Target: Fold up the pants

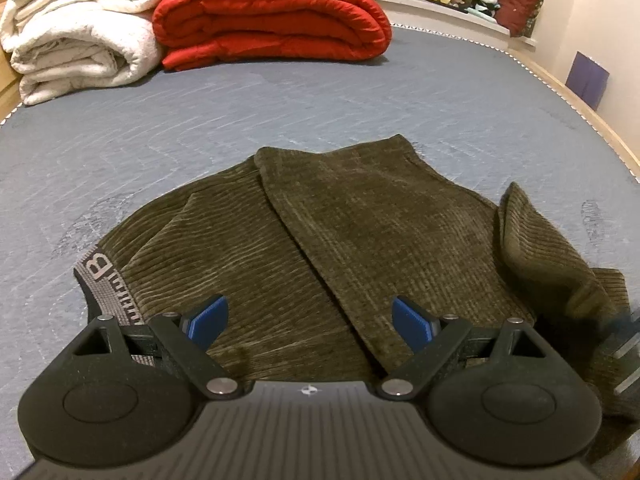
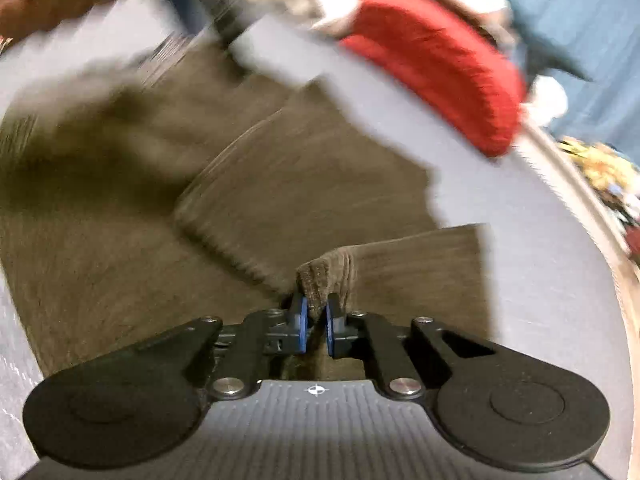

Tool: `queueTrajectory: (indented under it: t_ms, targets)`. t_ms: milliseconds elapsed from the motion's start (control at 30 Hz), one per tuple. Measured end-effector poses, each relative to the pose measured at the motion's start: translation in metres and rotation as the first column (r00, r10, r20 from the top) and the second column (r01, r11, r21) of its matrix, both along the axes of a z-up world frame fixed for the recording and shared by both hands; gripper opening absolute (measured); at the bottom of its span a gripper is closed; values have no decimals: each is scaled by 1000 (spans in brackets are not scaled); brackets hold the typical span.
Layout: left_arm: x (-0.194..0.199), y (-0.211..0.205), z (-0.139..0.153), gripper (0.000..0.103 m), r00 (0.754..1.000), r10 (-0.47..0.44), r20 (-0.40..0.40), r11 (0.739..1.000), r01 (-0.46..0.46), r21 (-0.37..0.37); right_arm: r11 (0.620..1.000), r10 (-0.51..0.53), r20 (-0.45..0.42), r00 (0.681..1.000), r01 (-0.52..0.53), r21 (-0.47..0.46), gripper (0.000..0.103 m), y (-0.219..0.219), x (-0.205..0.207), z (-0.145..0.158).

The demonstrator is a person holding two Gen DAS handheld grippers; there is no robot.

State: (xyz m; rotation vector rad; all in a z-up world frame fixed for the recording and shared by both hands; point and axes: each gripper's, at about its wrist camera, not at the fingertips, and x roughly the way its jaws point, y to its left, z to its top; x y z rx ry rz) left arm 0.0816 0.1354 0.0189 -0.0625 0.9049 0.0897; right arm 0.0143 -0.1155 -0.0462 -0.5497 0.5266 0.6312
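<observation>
From the left wrist view, the olive corduroy pants point(image 1: 320, 248) lie partly folded on the grey-blue bed point(image 1: 280, 112), one leg lapped over the other, the waistband point(image 1: 100, 280) at the near left. The left tool point(image 1: 310, 322) hovers over them with its jaws spread wide and nothing between them. From the right wrist view, which is blurred, the right tool point(image 2: 316, 324) is clamped on a bunched edge of the pants point(image 2: 240, 184). The fold will likely go best if the right tool carries its edge low and straight across while the left tool pins the lower layer so it cannot drag.
</observation>
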Motion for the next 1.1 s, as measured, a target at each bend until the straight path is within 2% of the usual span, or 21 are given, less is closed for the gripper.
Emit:
queueTrajectory:
  t_ms: [67,133,167,233,300,333,367,433,467,500,533,567,600,633,767,800,933,1000,1033,1067,1100]
  targets:
    - [0,-4,1,92,1000,-7,4,1000,7,0,986,-102,33,994,96,140,8,-47,4,32]
    - [-2,-6,2,92,1000,-14,7,1000,14,-1,929,-243,53,969,217,300,8,-111,5,60]
    - [-2,-7,3,92,1000,-18,8,1000,18,-1,881,-323,47,945,282,380,8,-148,5,71]
    - [-4,-9,3,92,1000,-25,11,1000,25,0,740,-503,15,864,422,523,8,-228,0,80]
    - [-6,-10,4,92,999,-35,13,999,35,4,563,-672,-49,739,553,614,8,-298,-9,72]
    - [-7,-11,4,92,999,-40,14,999,40,6,447,-758,-105,644,630,635,8,-332,-14,63]
    - [-7,-12,4,92,999,-44,13,999,44,8,319,-826,-177,535,703,636,8,-365,-18,51]
    - [-8,-14,3,92,999,-50,12,999,50,13,46,-907,-334,257,848,528,8,-424,-23,17]
    - [-8,-16,2,92,999,-51,10,999,51,16,-48,-906,-398,142,901,431,8,-447,-21,-3]
    - [-7,-16,1,92,999,-49,7,999,49,21,-104,-877,-473,86,926,362,8,-466,-19,-23]
    - [-7,-16,0,92,999,-47,4,999,47,23,-159,-822,-568,52,935,316,8,-485,-19,-46]
    - [-6,-16,-2,92,999,-45,1,999,45,25,-204,-784,-620,14,938,279,8,-498,-19,-64]
    - [-5,-16,-3,92,999,-43,-3,999,43,26,-220,-770,-637,-12,944,247,9,-506,-18,-74]
    - [-5,-17,-4,92,999,-40,-6,999,40,28,-229,-765,-644,-21,943,241,10,-509,-18,-80]
    - [-5,-16,-6,92,999,-39,-8,999,39,33,-243,-766,-643,-3,927,286,9,-507,-19,-66]
    - [-5,-16,-5,92,999,-38,-8,999,38,34,-255,-771,-636,-9,921,296,9,-508,-29,-60]
    - [-4,-15,-5,92,999,-38,-11,999,39,29,-349,-765,-638,-88,889,296,8,-516,-50,-55]
    - [-4,-16,-4,92,999,-40,-7,999,41,23,-386,-773,-609,-175,893,234,3,-518,-53,-62]
    - [-4,-16,-3,92,999,-43,-6,999,43,22,-417,-778,-584,-229,885,208,6,-519,-57,-61]
    - [-4,-17,-3,92,999,-45,-5,999,45,21,-447,-780,-570,-259,868,218,8,-522,-62,-58]
    - [-4,-17,-2,92,999,-48,-3,999,48,19,-449,-788,-565,-245,856,255,8,-522,-66,-53]
